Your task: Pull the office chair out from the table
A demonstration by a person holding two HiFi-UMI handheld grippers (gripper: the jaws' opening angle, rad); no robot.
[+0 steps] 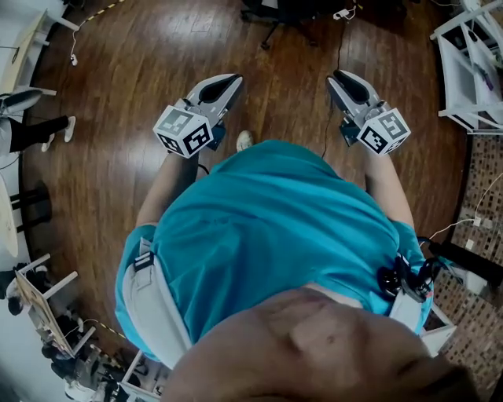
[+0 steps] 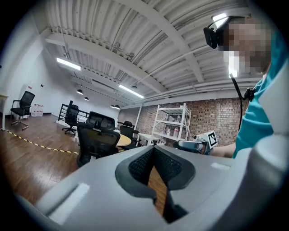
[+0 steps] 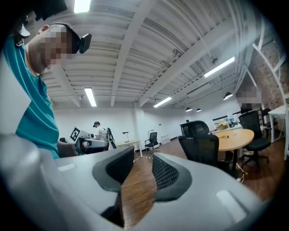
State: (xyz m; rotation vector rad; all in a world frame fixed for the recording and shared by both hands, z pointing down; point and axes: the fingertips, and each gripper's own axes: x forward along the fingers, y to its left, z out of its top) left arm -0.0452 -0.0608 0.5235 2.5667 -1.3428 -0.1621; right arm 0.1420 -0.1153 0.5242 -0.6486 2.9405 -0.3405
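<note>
A black office chair [image 2: 96, 139] stands ahead of me, pushed in at a round wooden table [image 2: 123, 140]. The right gripper view shows the same chair [image 3: 201, 147] and table [image 3: 235, 135] from the other side. In the head view only a black chair base [image 1: 275, 22] shows, at the top edge. Both grippers are held level over the wooden floor, well short of the chair. My left gripper [image 2: 153, 150] has its tips together with nothing in them. My right gripper [image 3: 143, 159] is open and empty, the floor showing through the gap. A teal shirt hides my arms and body below.
White metal shelving [image 2: 173, 122] stands against a brick wall behind the table. More black chairs [image 2: 22, 108] stand far off at the left. Yellow-black tape [image 2: 31, 142] runs across the floor. A cable [image 1: 336, 74] lies on the floor ahead. Another person [image 3: 96, 130] stands far back.
</note>
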